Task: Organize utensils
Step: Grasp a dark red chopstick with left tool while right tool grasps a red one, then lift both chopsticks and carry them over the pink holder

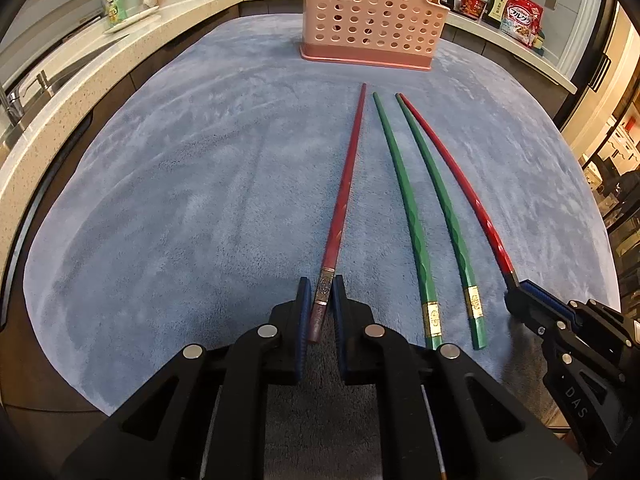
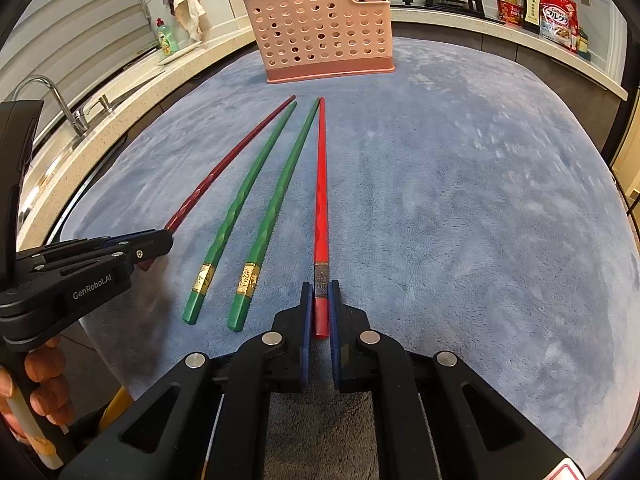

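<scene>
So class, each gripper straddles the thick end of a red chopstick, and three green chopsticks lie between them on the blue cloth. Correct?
Not quite: only two green chopsticks lie between them, as the right wrist view shows. The rest stands.

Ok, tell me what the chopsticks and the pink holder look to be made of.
Green chopsticks: probably lacquered wood or plastic; glossy, faceted, with gold bands. Bright red chopstick: same glossy look, silvery band. Pink holder: moulded plastic, judging by its even round holes and matte surface.
</scene>
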